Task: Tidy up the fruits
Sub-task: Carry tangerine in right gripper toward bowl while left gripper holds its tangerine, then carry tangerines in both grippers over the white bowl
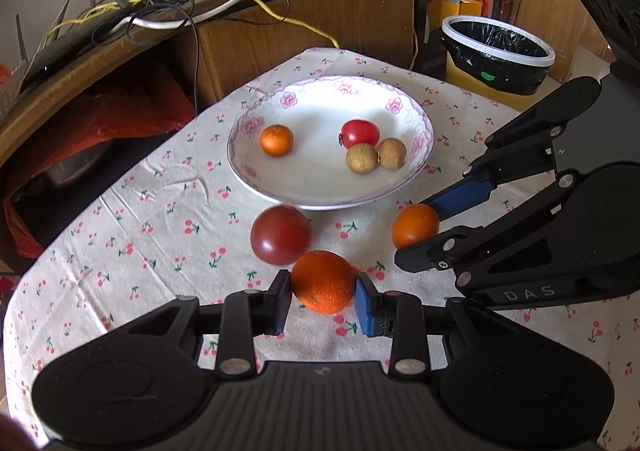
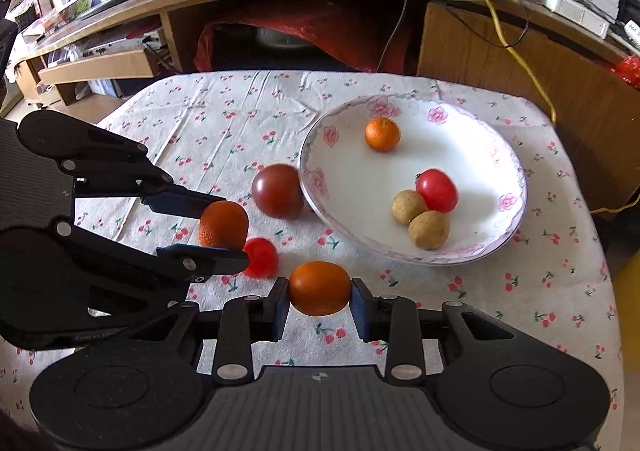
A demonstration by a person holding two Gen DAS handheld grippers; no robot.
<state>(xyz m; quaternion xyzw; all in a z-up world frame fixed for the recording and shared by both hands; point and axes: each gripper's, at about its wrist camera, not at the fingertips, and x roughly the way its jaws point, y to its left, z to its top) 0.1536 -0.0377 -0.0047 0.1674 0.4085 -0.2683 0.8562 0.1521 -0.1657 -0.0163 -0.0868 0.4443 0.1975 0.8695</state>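
Both grippers hang low over the tablecloth, just in front of the plate, each clamped on an orange.

The left gripper points straight ahead toward the plate, level with the cloth, its two pads pressed against the sides of the left orange. In the right wrist view it reaches in from the left edge, angled toward the plate, one finger above and one below that fruit.

The right gripper likewise points forward, its pads tight on either side of the right orange. From the left wrist view it comes in from the right, tilted, its blue pad on top of the fruit and a black finger beneath.

On the cloth, a dark tomato sits touching the plate's near rim, between the two held fruits. A small red fruit lies just beside the left gripper's lower finger.

In the plate lie a small orange, a red tomato and two longans, the longans touching each other and the tomato.
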